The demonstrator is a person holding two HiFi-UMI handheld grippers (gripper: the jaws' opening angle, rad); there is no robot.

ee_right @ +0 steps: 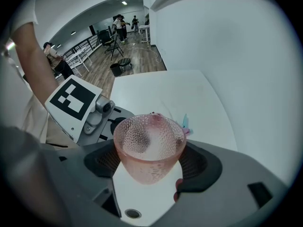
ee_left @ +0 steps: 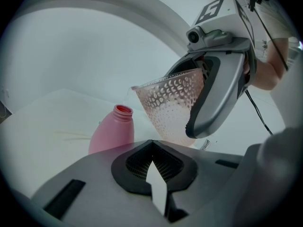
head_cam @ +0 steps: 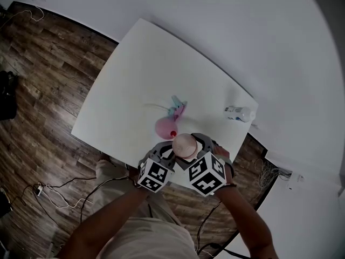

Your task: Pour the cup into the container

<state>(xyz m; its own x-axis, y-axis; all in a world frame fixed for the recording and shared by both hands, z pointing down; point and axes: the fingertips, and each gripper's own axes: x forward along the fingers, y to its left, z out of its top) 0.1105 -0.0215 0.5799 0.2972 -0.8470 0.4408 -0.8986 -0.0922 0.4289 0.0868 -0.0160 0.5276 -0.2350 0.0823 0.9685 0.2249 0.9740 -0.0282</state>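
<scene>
The right claw [head_cam: 186, 145] is gripping a pink dimpled cup [head_cam: 185, 143] over the near edge of the white bench [head_cam: 135, 80]. The cup is hanging just beside the open mouth of a pink bottle [head_cam: 163, 126]. The left claw [head_cam: 161, 151] is hovering close by, near the bottle's near side. A small blue and pink item [head_cam: 177, 109] is lying just behind the bottle, and a white object [head_cam: 240, 113] is lying well apart, near the bench's right corner.

In the left gripper view, the left claw's jaws are meeting at their tips with nothing between them. Beyond them the bottle [ee_left: 113, 132] is standing upright and uncapped. The cup [ee_left: 170, 109] is leaning a little toward it, its rim higher than the bottle's mouth.

In the right gripper view, both jaws are pressing on the sides of the cup [ee_right: 149, 150], and the cup's open mouth is facing the camera.
</scene>
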